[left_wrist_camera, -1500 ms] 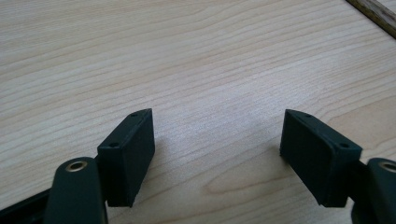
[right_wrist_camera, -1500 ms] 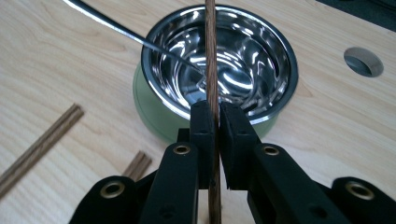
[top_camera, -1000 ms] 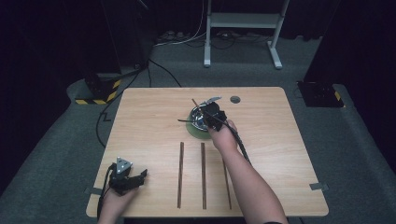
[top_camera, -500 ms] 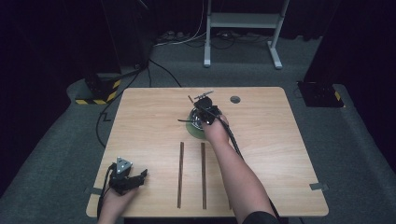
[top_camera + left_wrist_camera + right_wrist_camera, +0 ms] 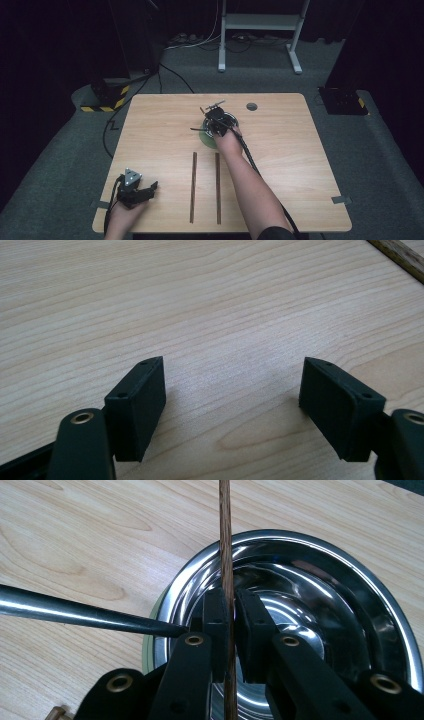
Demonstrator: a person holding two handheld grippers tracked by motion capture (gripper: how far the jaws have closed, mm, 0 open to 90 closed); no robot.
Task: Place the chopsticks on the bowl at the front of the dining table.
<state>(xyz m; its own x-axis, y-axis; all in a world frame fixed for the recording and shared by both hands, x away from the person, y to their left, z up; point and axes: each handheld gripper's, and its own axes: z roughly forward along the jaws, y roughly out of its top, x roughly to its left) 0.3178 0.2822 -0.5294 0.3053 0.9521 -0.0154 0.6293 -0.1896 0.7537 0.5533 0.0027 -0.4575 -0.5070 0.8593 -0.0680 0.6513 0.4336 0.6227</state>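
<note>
**A stick held over the shiny bowl**

The right gripper (image 5: pixel 227 625) has its two black jaws squeezed together on a thin brown stick (image 5: pixel 226 555). The stick runs straight up between the jaws and crosses over the rim of the shiny metal bowl (image 5: pixel 350 595). The gripper sits right above the bowl, which stands on the wooden table (image 5: pixel 300 150). A dark metal handle (image 5: pixel 75 612) (long and thin) lies across the bowl's edge, on the side away from the stick.

No words or labels can be read on anything.

The right arm reaches far out across the table to the bowl, with the hand on top of it. The left gripper (image 5: pixel 145 190) rests well apart from the bowl, at the near corner of the table. Its jaws stand wide apart with only bare wood between them. Two more sticks (image 5: pixel 193 185) lie flat, side by side, between the bowl and the near table edge.
</note>
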